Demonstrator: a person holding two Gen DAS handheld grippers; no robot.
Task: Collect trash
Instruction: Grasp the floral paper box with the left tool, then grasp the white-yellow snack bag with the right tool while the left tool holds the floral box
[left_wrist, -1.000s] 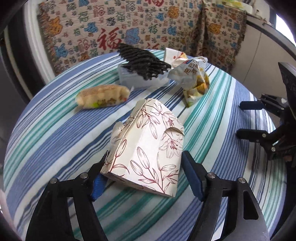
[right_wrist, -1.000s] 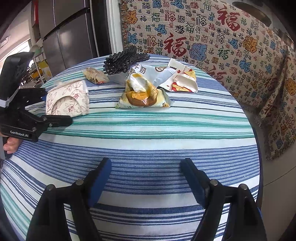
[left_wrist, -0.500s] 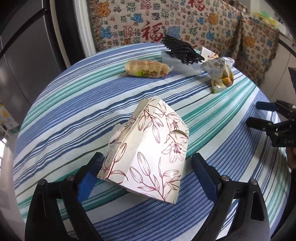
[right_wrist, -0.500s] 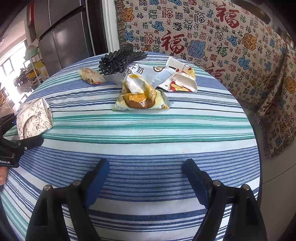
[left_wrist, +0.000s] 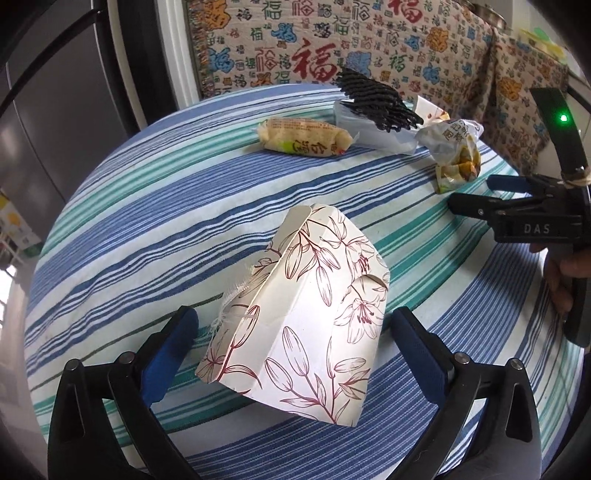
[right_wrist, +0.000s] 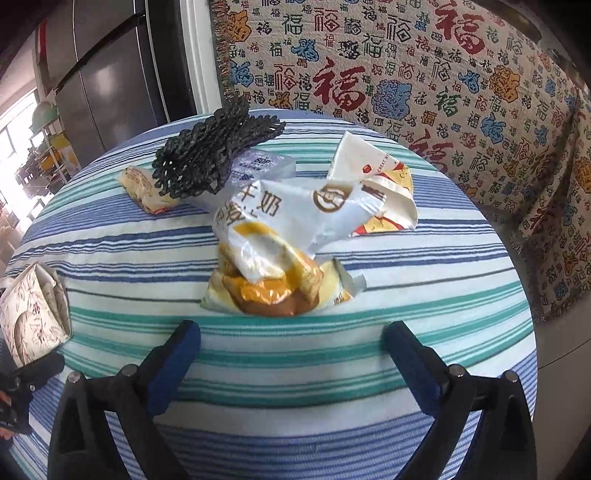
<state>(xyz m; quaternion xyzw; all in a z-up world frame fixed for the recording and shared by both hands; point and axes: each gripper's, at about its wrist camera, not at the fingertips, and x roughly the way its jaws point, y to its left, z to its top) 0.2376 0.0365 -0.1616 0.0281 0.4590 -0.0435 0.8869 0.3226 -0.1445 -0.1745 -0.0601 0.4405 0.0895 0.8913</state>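
A white paper box with a brown flower print (left_wrist: 306, 306) stands on the striped tablecloth between the fingers of my left gripper (left_wrist: 295, 332), which is open; the pads stand apart from its sides. The box also shows at the left edge of the right wrist view (right_wrist: 33, 314). My right gripper (right_wrist: 291, 343) is open and empty, just short of a crumpled yellow and white snack bag (right_wrist: 273, 269). Behind the bag lie a torn white wrapper (right_wrist: 373, 195), a black mesh piece (right_wrist: 214, 151) on a clear pouch, and a wrapped bun (left_wrist: 303, 138).
The round table (right_wrist: 443, 325) has a blue, green and white striped cloth. A patterned fabric with Chinese characters (right_wrist: 424, 74) hangs behind it. A grey fridge (right_wrist: 110, 74) stands at the back left. My right gripper shows in the left wrist view (left_wrist: 517, 206).
My right gripper has moved forward up to the yellow snack bag. My left gripper has stayed open around the paper box, its view turned a little further left.
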